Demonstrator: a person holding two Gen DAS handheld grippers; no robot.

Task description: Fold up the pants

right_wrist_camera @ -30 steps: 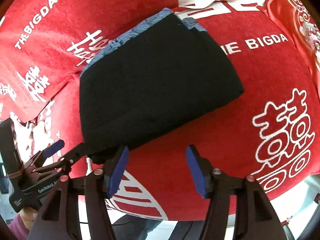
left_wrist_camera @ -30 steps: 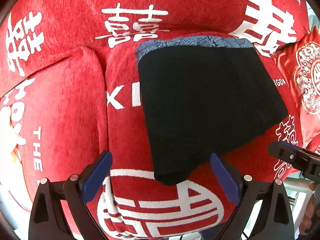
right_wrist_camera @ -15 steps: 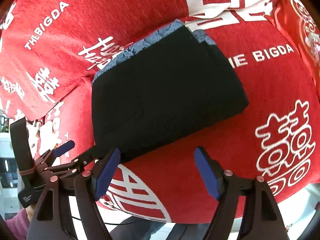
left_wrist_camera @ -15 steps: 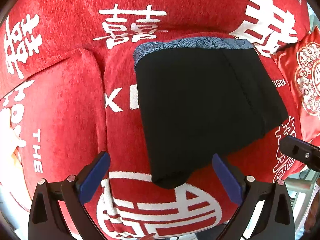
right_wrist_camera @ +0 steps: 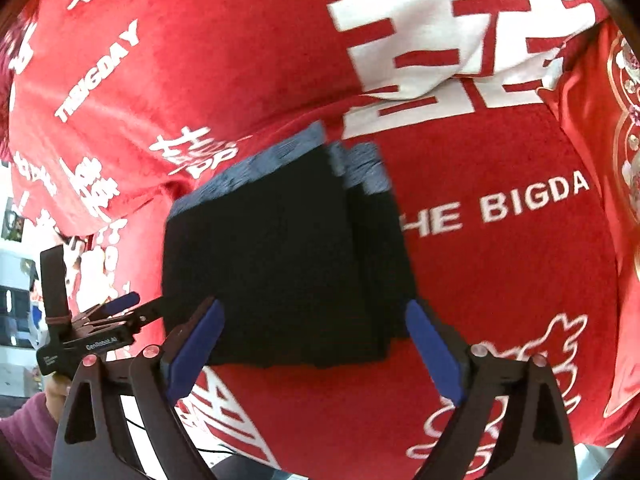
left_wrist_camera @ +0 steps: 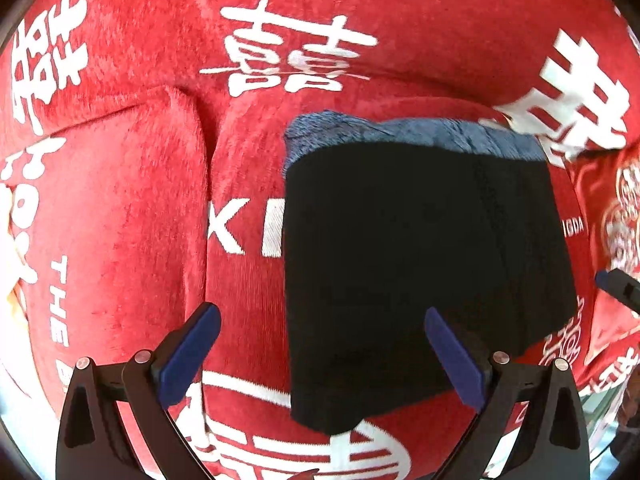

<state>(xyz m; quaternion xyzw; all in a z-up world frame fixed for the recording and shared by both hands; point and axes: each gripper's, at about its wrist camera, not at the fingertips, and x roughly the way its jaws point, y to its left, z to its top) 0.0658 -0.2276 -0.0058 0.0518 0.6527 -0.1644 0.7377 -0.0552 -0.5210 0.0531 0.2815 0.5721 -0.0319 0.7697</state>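
Left wrist view: folded black pants [left_wrist_camera: 424, 264], a matte blocky rectangle with a blue patterned waistband along the far edge, lie on a plush red sofa cover printed with white characters [left_wrist_camera: 132, 208]. Left gripper [left_wrist_camera: 322, 354] has its blue-padded jaws wide apart and empty. Right edge: the other tool is cut off.

Right wrist view: blurred. Pants [right_wrist_camera: 280, 272] sit on the seat cushion; folds indistinct. Right gripper [right_wrist_camera: 314, 354] is spread, holding nothing.

Open red cover [left_wrist_camera: 248, 288] left of folded pants [left_wrist_camera: 420, 264], cushion [left_wrist_camera: 616, 216] crowding right
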